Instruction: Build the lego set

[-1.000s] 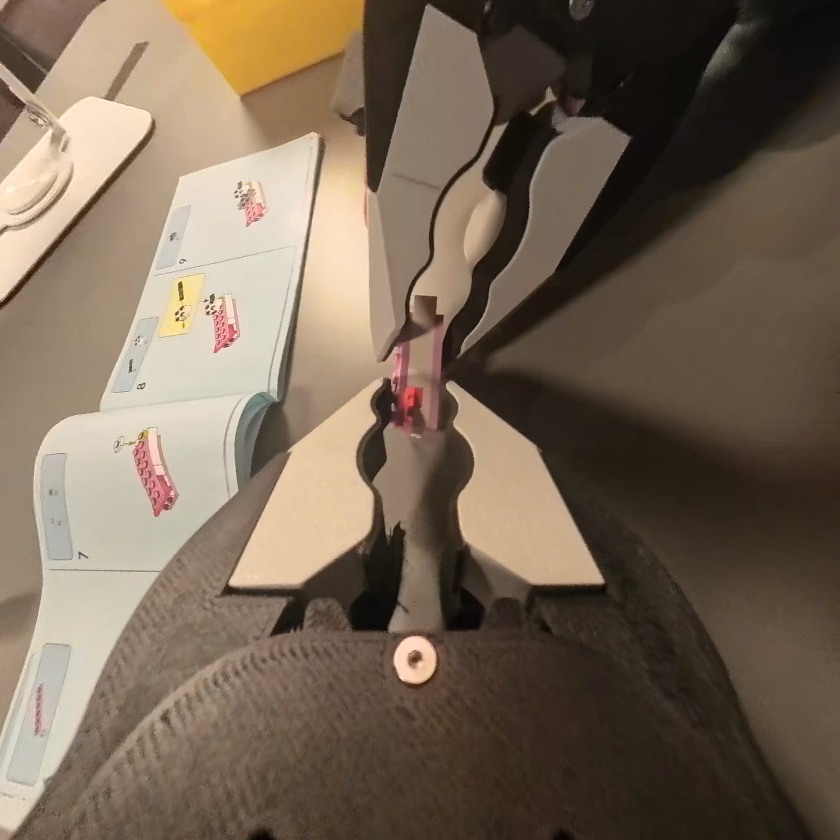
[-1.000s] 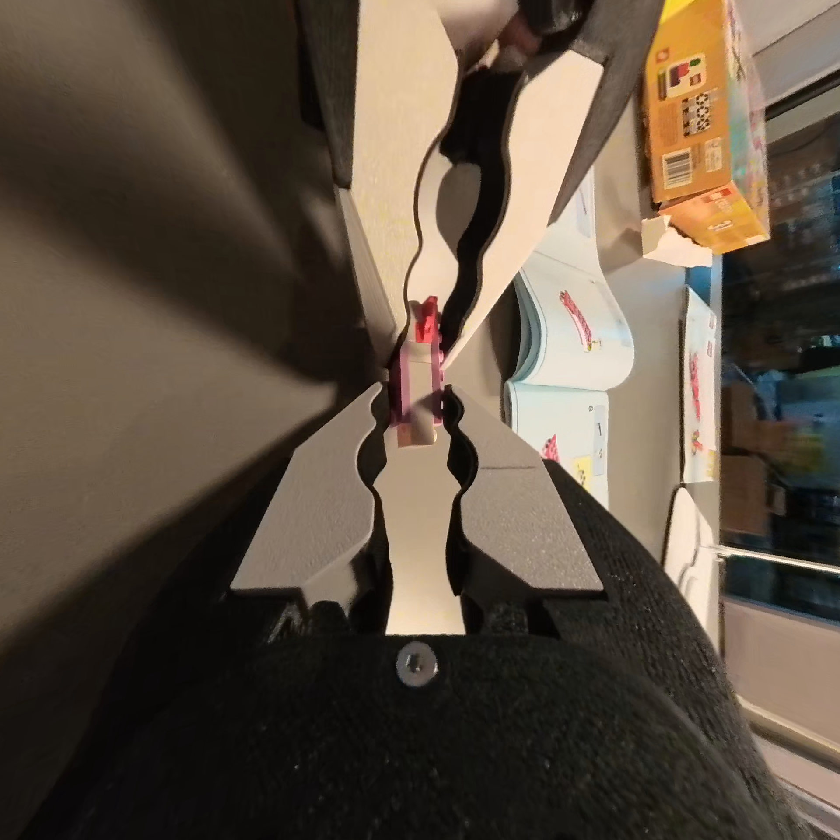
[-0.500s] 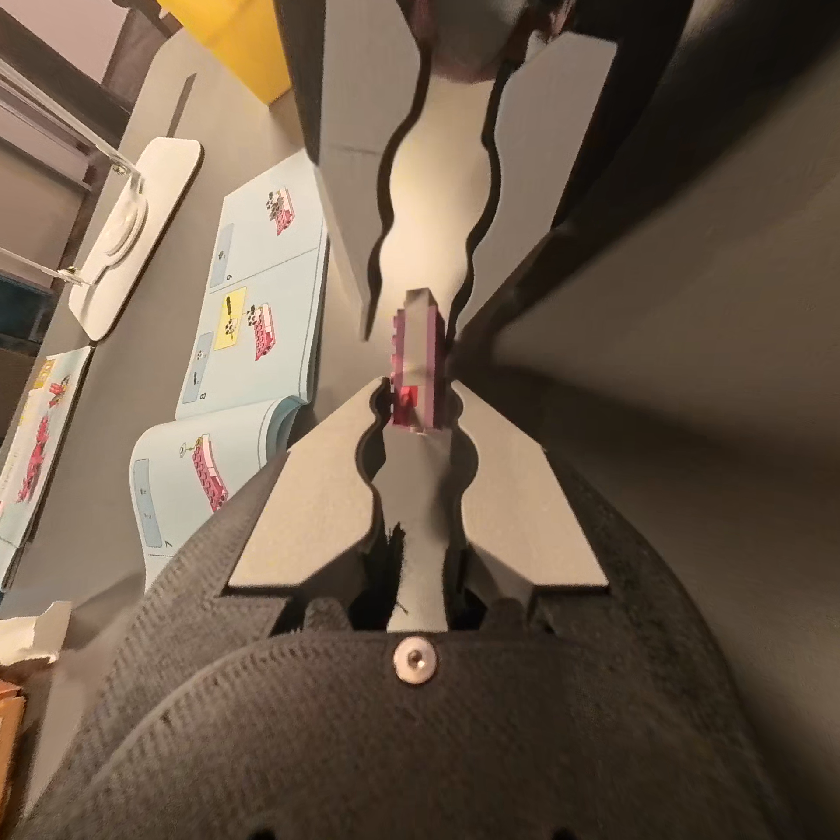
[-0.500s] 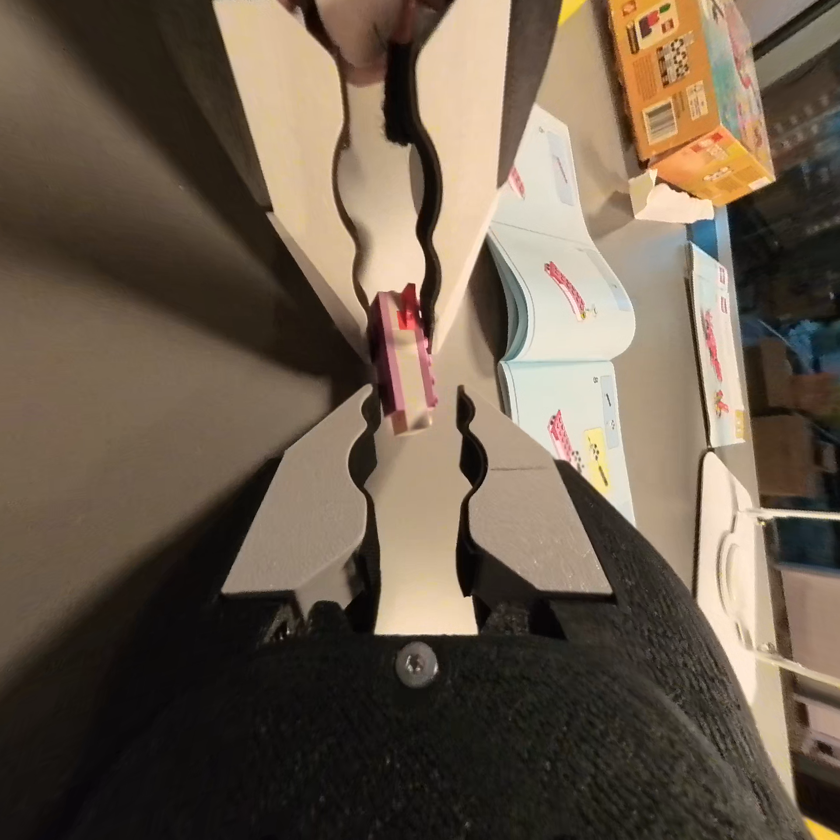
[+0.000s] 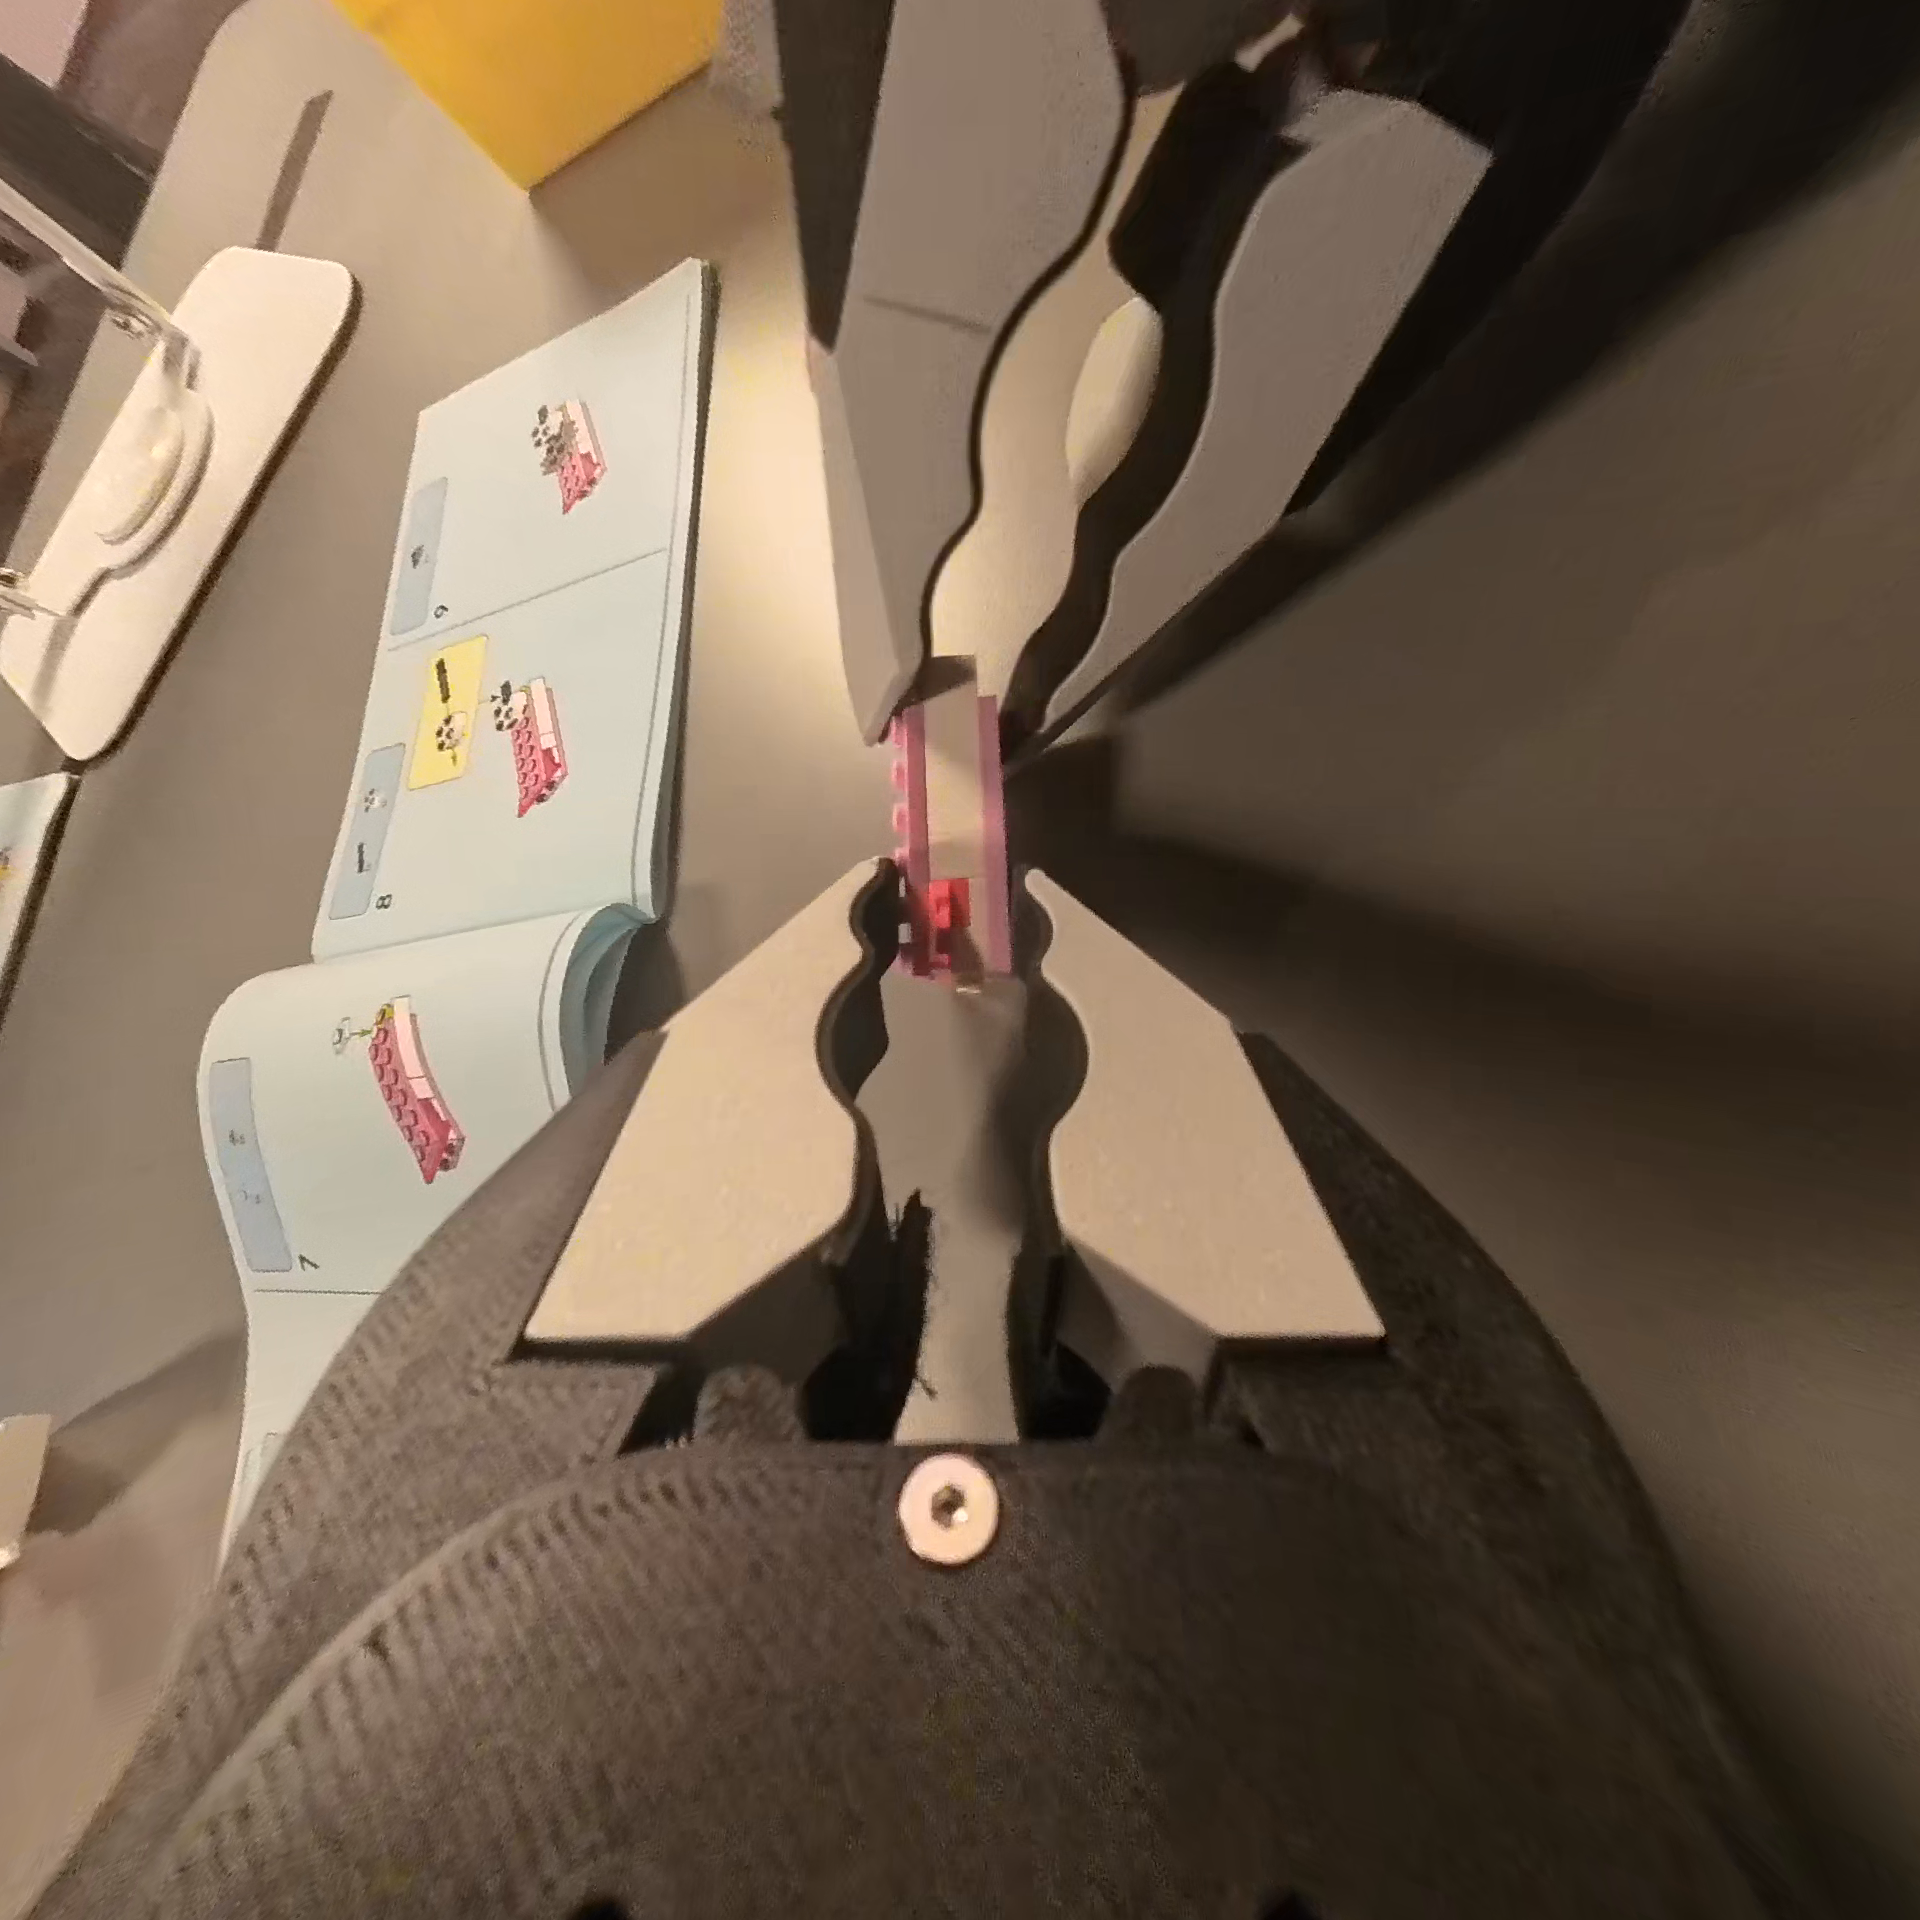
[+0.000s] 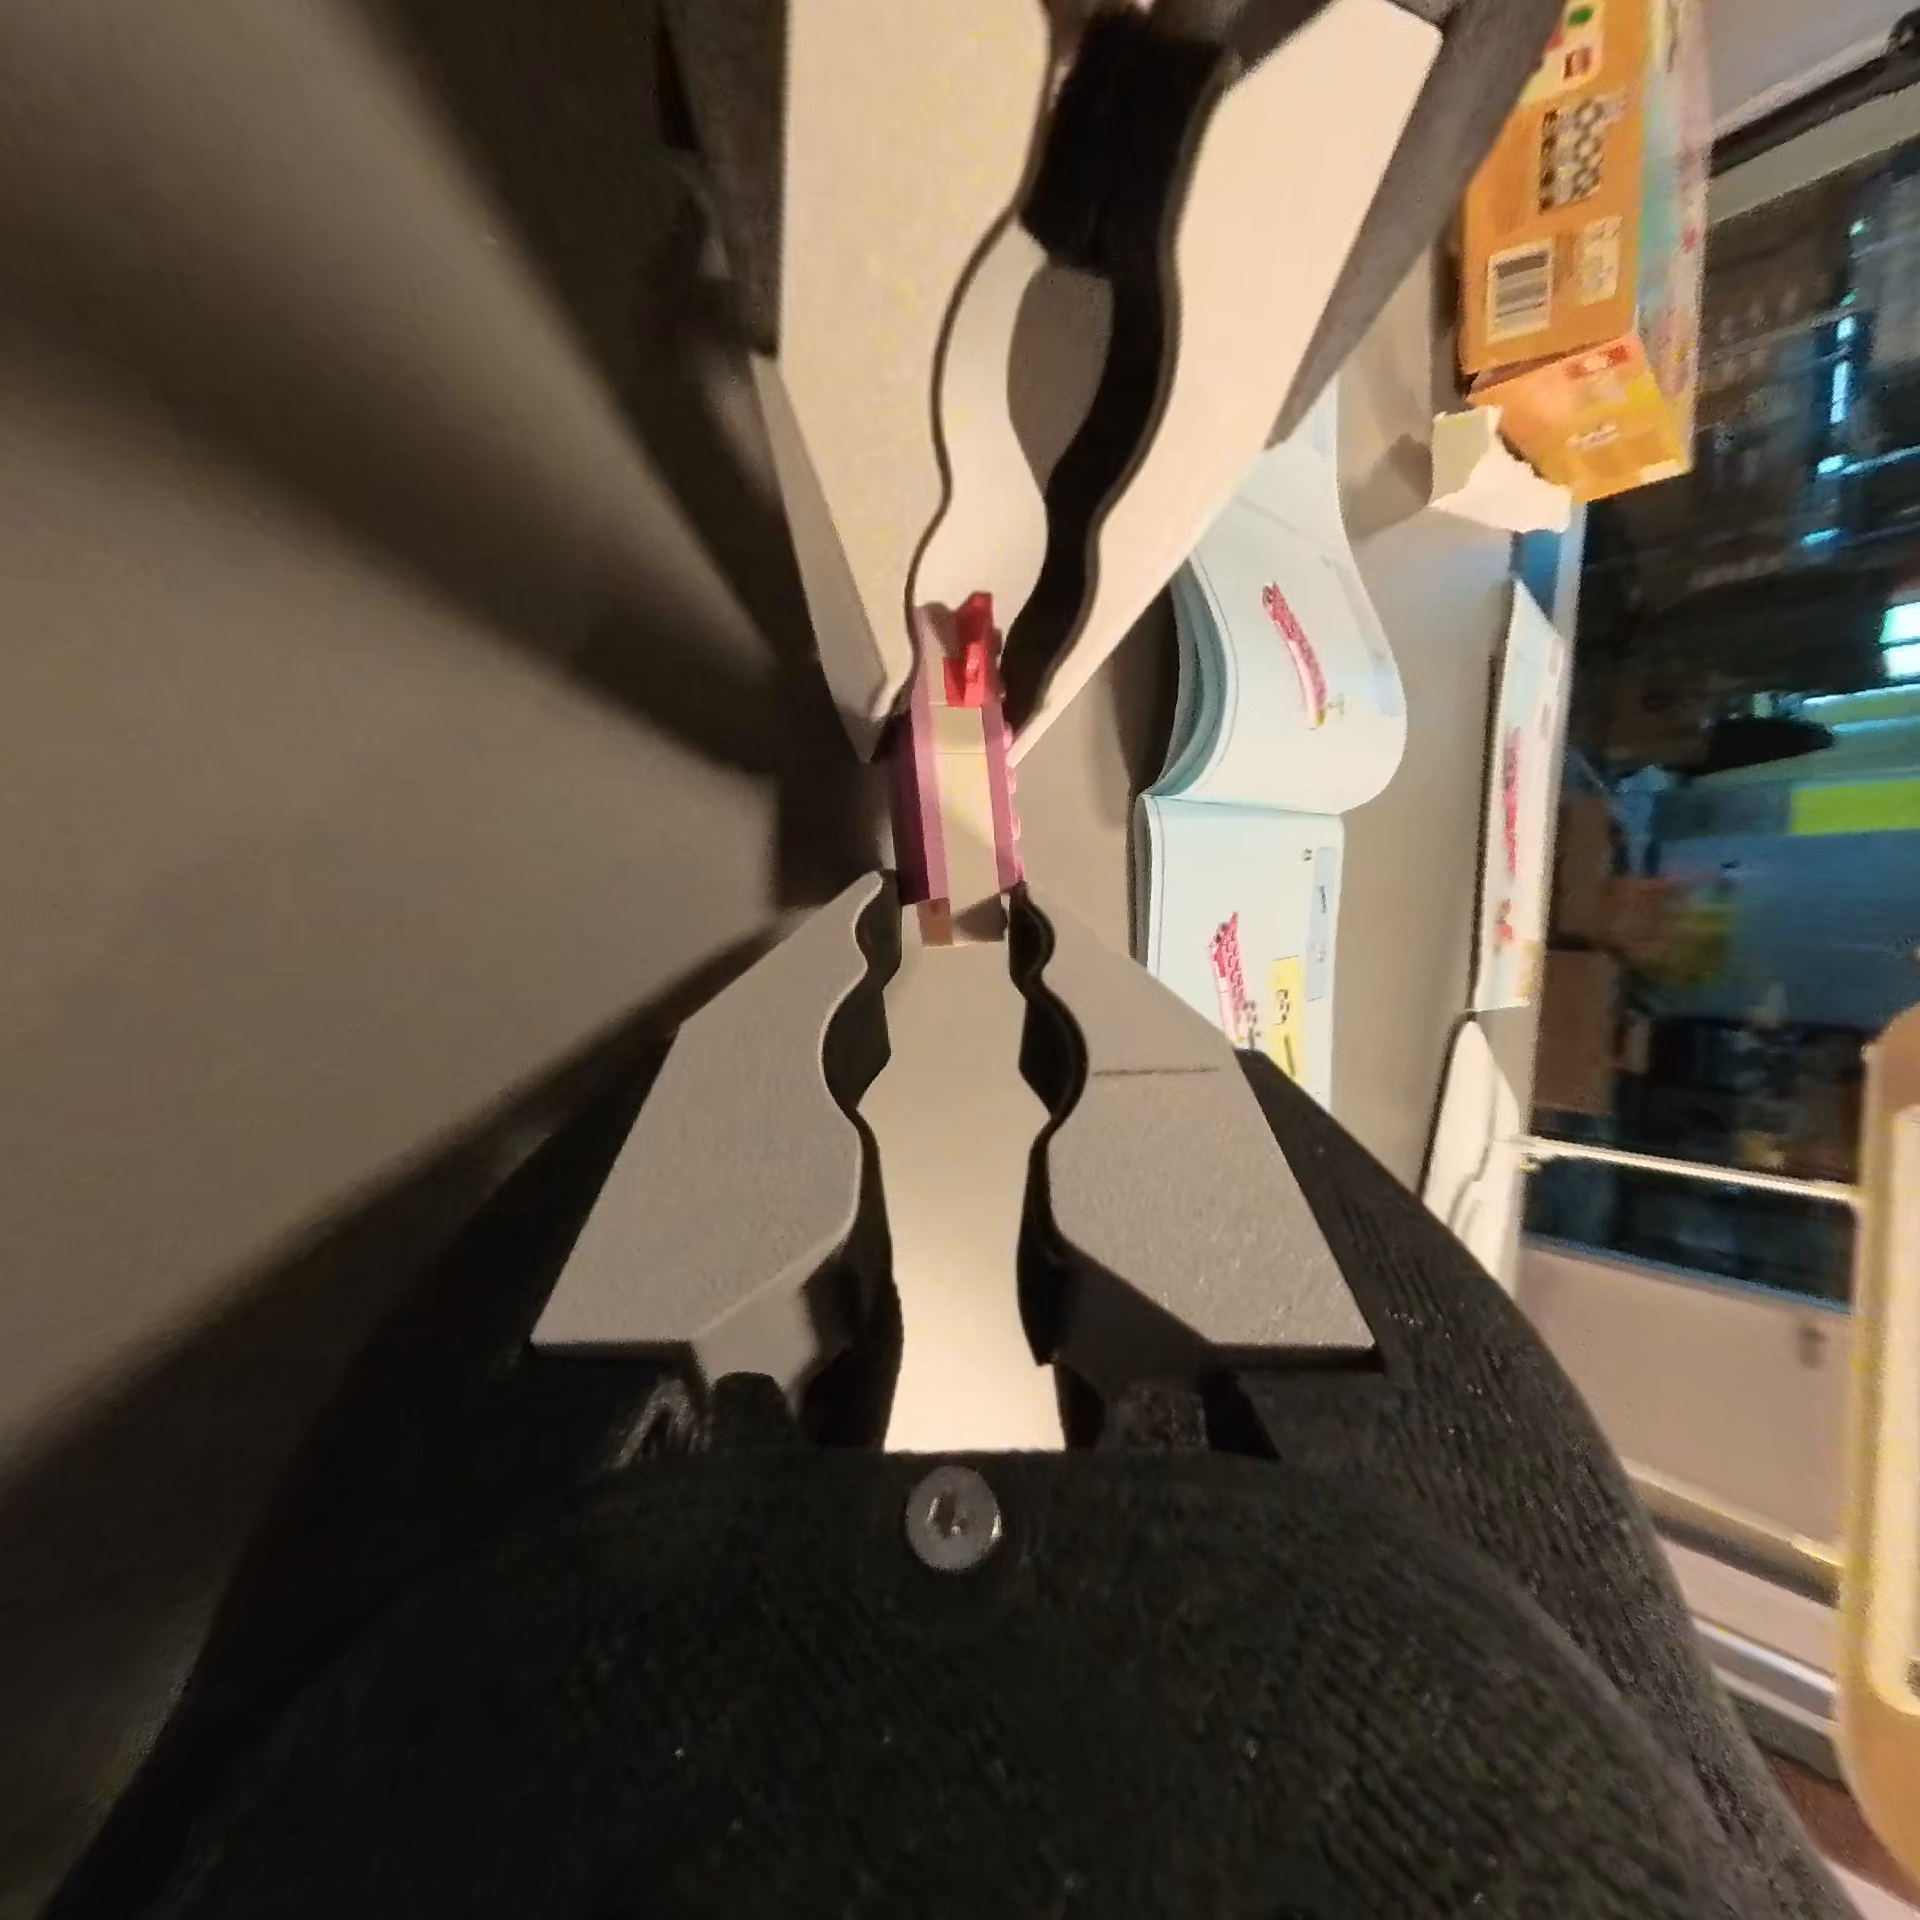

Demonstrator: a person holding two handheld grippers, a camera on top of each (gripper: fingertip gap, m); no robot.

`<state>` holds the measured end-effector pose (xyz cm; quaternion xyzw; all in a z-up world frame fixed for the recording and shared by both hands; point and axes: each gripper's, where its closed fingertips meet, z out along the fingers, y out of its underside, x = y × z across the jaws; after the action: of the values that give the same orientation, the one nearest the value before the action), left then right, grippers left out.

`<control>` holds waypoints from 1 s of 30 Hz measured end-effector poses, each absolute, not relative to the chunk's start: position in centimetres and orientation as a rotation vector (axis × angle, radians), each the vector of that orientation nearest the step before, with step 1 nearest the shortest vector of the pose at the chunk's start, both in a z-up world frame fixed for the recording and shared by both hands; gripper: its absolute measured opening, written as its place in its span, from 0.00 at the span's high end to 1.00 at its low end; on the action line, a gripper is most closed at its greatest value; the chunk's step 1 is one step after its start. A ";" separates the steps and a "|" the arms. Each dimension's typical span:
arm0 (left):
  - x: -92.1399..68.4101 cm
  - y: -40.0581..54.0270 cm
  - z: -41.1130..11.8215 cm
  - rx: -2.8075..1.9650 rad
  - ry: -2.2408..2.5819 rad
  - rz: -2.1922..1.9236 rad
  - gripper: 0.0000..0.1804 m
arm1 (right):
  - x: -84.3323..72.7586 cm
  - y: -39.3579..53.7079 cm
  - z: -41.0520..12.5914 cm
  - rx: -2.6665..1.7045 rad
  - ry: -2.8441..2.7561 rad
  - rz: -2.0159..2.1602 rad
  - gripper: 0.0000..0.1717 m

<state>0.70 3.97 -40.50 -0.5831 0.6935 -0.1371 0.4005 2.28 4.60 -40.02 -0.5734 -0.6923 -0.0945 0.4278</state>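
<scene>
A small brick assembly (image 5: 951, 821), made of pink and lilac plates around a pale middle with a red piece at one end, hangs in the air between my two grippers, which face each other tip to tip. My left gripper (image 5: 961, 894) is shut on the end with the red piece. My right gripper (image 6: 951, 894) is shut on the opposite, pale end of the assembly (image 6: 956, 810). The right gripper's fingers (image 5: 883, 582) show at the top of the left wrist view. The left gripper's fingers (image 6: 852, 540) show at the top of the right wrist view.
An open light-blue instruction booklet (image 5: 540, 665) lies on the grey table (image 5: 156, 935) and also shows in the right wrist view (image 6: 1278, 665). A yellow box (image 5: 551, 73) stands behind it. A white stand base (image 5: 177, 468) lies at the left. An orange carton (image 6: 1579, 239) lies at the far right. The grippers are tip to tip, or close to it.
Half a second ago my right gripper's fingers stood wider, clear of the assembly, which only the left gripper held. They have come together on its pale end once more.
</scene>
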 end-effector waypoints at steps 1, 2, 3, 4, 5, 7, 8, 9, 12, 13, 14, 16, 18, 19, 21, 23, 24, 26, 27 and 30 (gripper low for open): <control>0.7 3.9 -40.5 -1.488 1.754 -0.357 0.89 | 2.3 4.6 -40.0 -1.411 -1.735 -0.254 0.89; 0.7 3.9 -40.5 -1.501 1.752 -0.369 0.89 | 2.3 4.6 -40.0 -1.392 -1.742 -0.274 0.89; 0.7 3.9 -40.5 -1.515 1.749 -0.382 0.89 | 2.3 4.6 -40.0 -1.378 -1.746 -0.291 0.89; 0.6 3.9 -40.5 -1.522 1.747 -0.390 0.89 | 2.2 4.6 -40.0 -1.372 -1.743 -0.292 0.89; 0.6 4.0 -40.5 -1.522 1.745 -0.390 0.89 | 2.2 4.6 -39.9 -1.378 -1.727 -0.272 0.89; 0.5 4.1 -40.5 -1.528 1.737 -0.382 0.89 | 2.0 4.8 -39.7 -1.363 -1.689 -0.259 0.87; 0.6 4.1 -40.5 -1.537 1.735 -0.392 0.89 | 1.9 5.0 -39.3 -1.321 -1.671 -0.292 0.82; 0.5 4.1 -40.5 -1.542 1.734 -0.399 0.89 | 1.8 5.1 -39.1 -1.296 -1.674 -0.320 0.79; 0.4 4.1 -40.5 -1.538 1.733 -0.399 0.89 | 1.5 4.9 -39.4 -1.289 -1.693 -0.302 0.83; 0.4 4.1 -40.5 -1.537 1.732 -0.401 0.89 | 1.5 4.8 -39.5 -1.285 -1.704 -0.301 0.84; 0.4 4.1 -40.5 -1.537 1.733 -0.401 0.89 | 1.5 4.7 -39.6 -1.280 -1.714 -0.301 0.86; 0.4 4.1 -40.5 -1.529 1.736 -0.397 0.89 | 1.4 4.6 -39.7 -1.265 -1.729 -0.313 0.87; 0.4 3.9 -40.5 -1.520 1.741 -0.406 0.89 | 1.5 4.5 -39.7 -1.289 -1.748 -0.293 0.87; 0.5 3.8 -40.5 -1.512 1.746 -0.411 0.89 | 1.5 4.4 -39.7 -1.302 -1.758 -0.281 0.88; 0.5 3.5 -40.6 -1.505 1.760 -0.430 0.89 | 1.6 4.2 -39.8 -1.340 -1.768 -0.249 0.88; 0.6 3.4 -40.6 -1.499 1.758 -0.446 0.89 | 1.7 4.1 -39.9 -1.366 -1.764 -0.223 0.88; 0.6 3.4 -40.6 -1.490 1.758 -0.443 0.89 | 1.7 4.1 -39.9 -1.365 -1.761 -0.219 0.88; 0.7 3.5 -40.5 -1.484 1.738 -0.438 0.89 | 1.7 4.2 -39.8 -1.345 -1.750 -0.235 0.88; 0.8 3.6 -40.4 -1.478 1.716 -0.428 0.89 | 1.8 4.3 -39.8 -1.318 -1.743 -0.262 0.88; 1.1 4.2 -39.5 -1.406 1.652 -0.362 0.81 | 1.6 4.7 -38.7 -1.236 -1.695 -0.310 0.88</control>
<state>1.12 4.15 -39.51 -0.5695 0.6692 -0.1466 0.4542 1.62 4.71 -38.67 -0.5085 -0.6974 -0.1274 0.4887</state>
